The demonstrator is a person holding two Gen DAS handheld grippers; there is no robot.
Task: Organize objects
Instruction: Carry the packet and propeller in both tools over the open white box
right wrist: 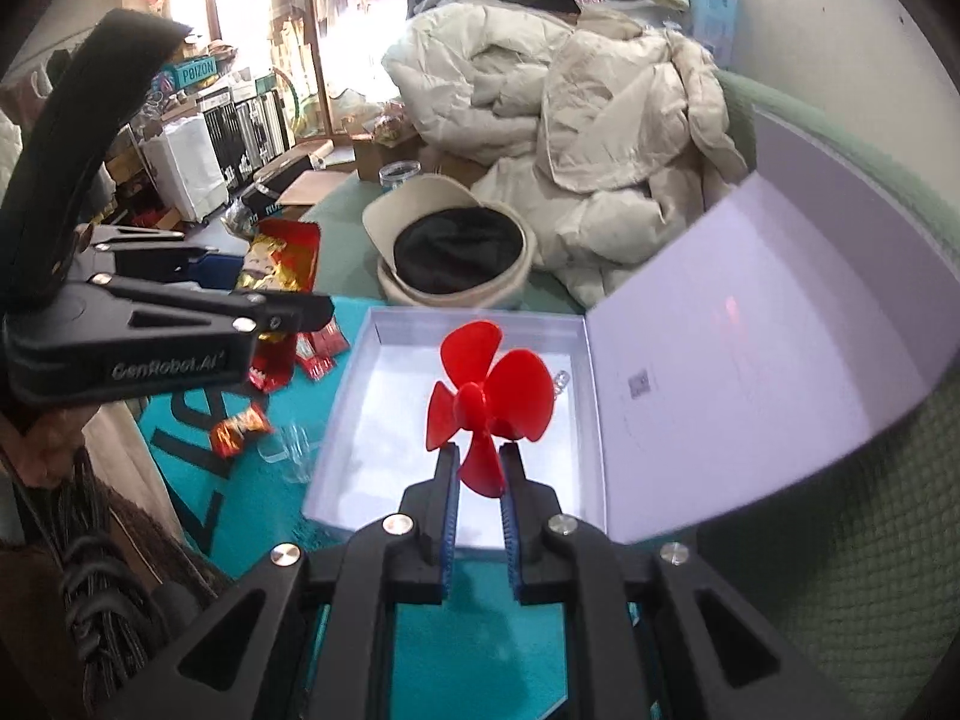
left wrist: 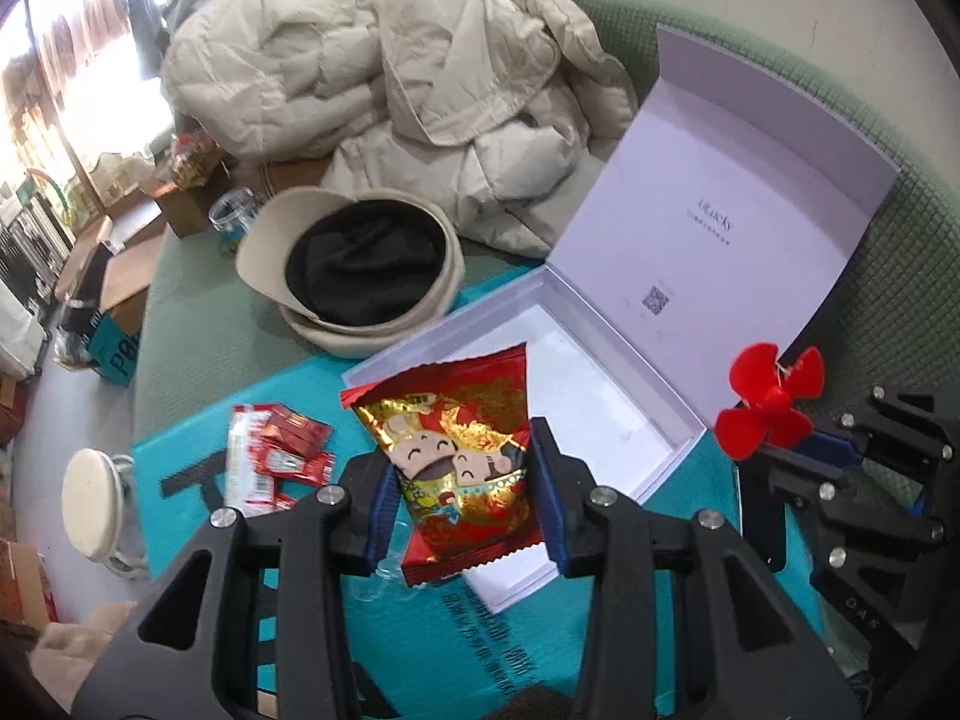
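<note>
Over the open white box (right wrist: 360,420), the right gripper (right wrist: 480,450) is pinching a red propeller (right wrist: 489,390) tight by one blade. Beside it, the left gripper (left wrist: 459,468) is clamping a red-gold snack packet (left wrist: 462,450) above the box's near edge, on the teal mat (left wrist: 198,462).

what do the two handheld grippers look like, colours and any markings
Both the left gripper and the right gripper are matte black plastic linkages with triangular cut-outs and round silver bolt heads. Their fingers carry ribbed blue pads. White lettering reading GenRobot.AI runs along the left one's side.
</note>
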